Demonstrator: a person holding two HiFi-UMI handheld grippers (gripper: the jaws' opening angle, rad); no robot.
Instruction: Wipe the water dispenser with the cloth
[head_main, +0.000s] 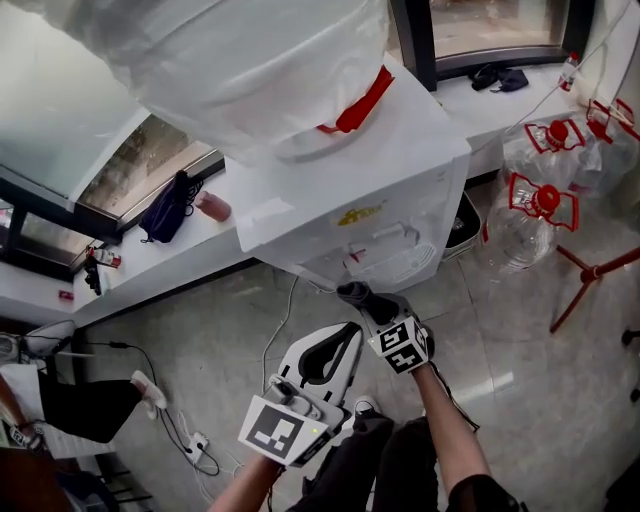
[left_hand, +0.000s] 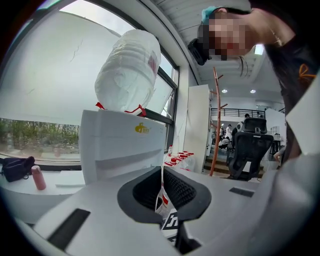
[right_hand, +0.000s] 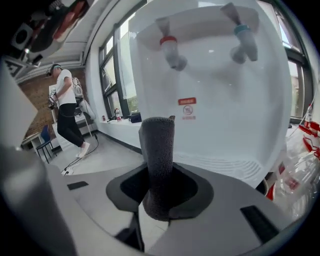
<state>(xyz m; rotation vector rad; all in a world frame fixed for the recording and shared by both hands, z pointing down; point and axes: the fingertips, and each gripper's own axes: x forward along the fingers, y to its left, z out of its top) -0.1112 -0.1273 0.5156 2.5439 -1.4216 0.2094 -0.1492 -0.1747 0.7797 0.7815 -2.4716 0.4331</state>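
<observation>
your left claw (head_main: 336, 346) sits at the lower middle of the head view. its jaws are drawn together to a thin slit with nothing between them, so it is free. just right of it, your right claw (head_main: 376, 306) is clamped on the rolled dark grey terry cloth (head_main: 353, 292). the right gripper view shows the roll standing straight out of the jaws (right_hand: 159, 192), its long axis running along them and its free end (right_hand: 157, 145) aimed forward.

the tall white plastic water dispenser (head_main: 395, 215) fills the upper middle of the head view, with a big wrapped water bottle (head_main: 250, 60) upended on top. in the right gripper view its front panel (right_hand: 215, 105) lies dead ahead of the cloth, below the red tap (right_hand: 170, 51) and the blue tap (right_hand: 242, 43) and above the ribbed white drip tray (right_hand: 235, 162). the cloth end looks near the panel but, as i judge it, not yet on it. your right hand is plainly the nearer one, so the wipe is its job: press forward, then sweep.

mind the edges. at the left of the head view the white window ledge (head_main: 150, 272) meets the dispenser's side. the taps jut out above your stroke. at the right the clear empty bottles with red caps (head_main: 540, 205) crowd that flank, with a red stand (head_main: 592, 278) beyond. the open front face gives you the most room.
</observation>
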